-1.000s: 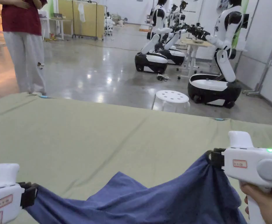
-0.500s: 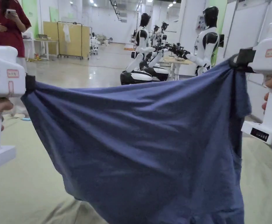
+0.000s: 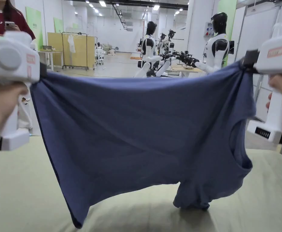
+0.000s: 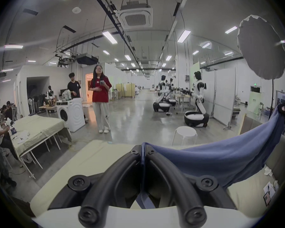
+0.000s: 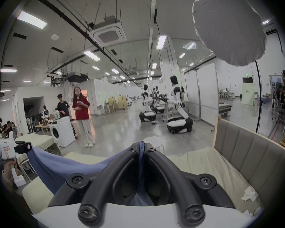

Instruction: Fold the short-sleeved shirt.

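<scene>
A blue short-sleeved shirt (image 3: 143, 130) hangs spread wide in the air between my two grippers, above the pale green cloth surface (image 3: 16, 193). My left gripper (image 3: 42, 72) is shut on its top left corner, and my right gripper (image 3: 246, 62) is shut on its top right corner. The neck opening and a sleeve droop at the lower right, where the lowest fold touches the surface. In the left gripper view the jaws (image 4: 143, 149) pinch blue shirt fabric (image 4: 220, 159). Between the closed right gripper (image 5: 141, 145) jaws, blue shirt cloth (image 5: 64, 165) stretches off to the left.
A person in a red top (image 3: 4, 18) stands beyond the surface at the left. White and black robots (image 3: 216, 45) and a white stool (image 4: 185, 132) stand on the floor beyond. A padded headboard (image 5: 253, 149) borders the right side.
Both grippers have lifted the shirt from low over the surface up to eye level and pulled it taut. Most of the shirt now hangs free.
</scene>
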{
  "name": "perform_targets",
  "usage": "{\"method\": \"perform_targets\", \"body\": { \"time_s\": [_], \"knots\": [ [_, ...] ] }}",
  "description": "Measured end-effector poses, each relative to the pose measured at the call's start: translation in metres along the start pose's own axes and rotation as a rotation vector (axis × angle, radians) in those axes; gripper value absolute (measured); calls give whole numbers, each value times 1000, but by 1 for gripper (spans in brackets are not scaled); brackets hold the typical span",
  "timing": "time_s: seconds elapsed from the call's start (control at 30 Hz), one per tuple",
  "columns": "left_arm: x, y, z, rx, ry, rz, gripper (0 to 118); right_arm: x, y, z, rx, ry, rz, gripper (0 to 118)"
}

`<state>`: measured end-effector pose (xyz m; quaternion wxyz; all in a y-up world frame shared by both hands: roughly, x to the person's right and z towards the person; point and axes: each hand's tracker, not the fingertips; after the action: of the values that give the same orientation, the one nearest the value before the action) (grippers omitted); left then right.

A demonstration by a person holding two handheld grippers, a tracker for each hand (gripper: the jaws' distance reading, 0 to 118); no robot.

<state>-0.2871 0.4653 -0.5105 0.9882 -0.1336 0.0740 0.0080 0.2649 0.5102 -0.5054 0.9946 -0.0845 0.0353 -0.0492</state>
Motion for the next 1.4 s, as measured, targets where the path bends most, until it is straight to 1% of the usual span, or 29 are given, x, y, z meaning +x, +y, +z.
{"method": "perform_targets", "body": {
  "time_s": [0.07,0.13,0.17,0.27,0.4,0.53,0.6,0.63,0.67,0.7,0.73,0.8,0.9,0.97,1.0,1.07,1.1,1.13,1.17,1.2,1.23,1.27,1.3,1.33,1.37,1.4],
  "knots": [
    [4,-35,-23,-64,-5,8,0,7,-35,-20,-44,-20,-11,8],
    [14,-71,-26,-77,-3,18,0,12,-65,-32,-93,-58,-35,8],
    [16,-84,-30,-93,-10,18,0,15,-76,-35,-109,-60,-39,8],
    [21,-108,-19,-128,-27,30,0,21,-92,-29,-131,-60,-22,8],
    [21,-118,13,-117,-39,22,0,29,-99,8,-121,-24,-16,8],
    [17,-138,67,-112,-74,19,0,34,-122,63,-134,9,8,8],
    [16,-158,96,-154,-104,17,0,38,-142,96,-149,30,13,8],
    [12,-170,109,-202,-137,1,0,40,-156,113,-160,33,11,8],
    [11,-186,125,-216,-137,-21,0,43,-171,129,-180,38,12,8],
    [11,-202,139,-224,-135,-34,0,45,-186,142,-210,42,20,8],
    [10,-221,154,-267,-142,-59,0,47,-206,158,-226,39,17,8],
    [3,-259,174,-344,-153,-63,0,51,-245,180,-313,31,33,8],
    [-2,-327,200,-475,-184,-70,0,57,-311,207,-439,23,-3,8],
    [-5,-372,209,-584,-198,-30,0,60,-357,217,-538,5,-13,8],
    [-6,-390,210,-626,-197,-16,0,67,-381,216,-590,-5,-31,8],
    [-6,-420,208,-685,-193,14,1,70,-415,215,-670,-44,-64,8],
    [-5,-427,208,-686,-177,7,3,72,-426,213,-698,-57,-66,8],
    [-5,-428,208,-669,-177,7,12,74,-434,212,-697,-66,-74,10],
    [-5,-428,209,-653,-168,18,36,76,-435,214,-676,-73,-85,18],
    [-5,-422,213,-619,-154,29,91,77,-431,217,-653,-84,-91,44],
    [-5,-415,222,-565,-155,22,115,76,-422,225,-592,-83,-86,69],
    [-3,-408,231,-518,-157,10,118,72,-413,234,-540,-81,-65,89],
    [-1,-398,247,-400,-181,2,117,68,-402,245,-467,-73,-47,95],
    [2,-388,265,-284,-192,0,117,63,-392,256,-389,-55,-43,95],
    [6,-380,280,-213,-175,-1,117,56,-382,270,-306,-23,-40,95],
    [9,-377,292,-153,-170,-6,117,49,-375,281,-256,10,-31,95]
  ]
}}
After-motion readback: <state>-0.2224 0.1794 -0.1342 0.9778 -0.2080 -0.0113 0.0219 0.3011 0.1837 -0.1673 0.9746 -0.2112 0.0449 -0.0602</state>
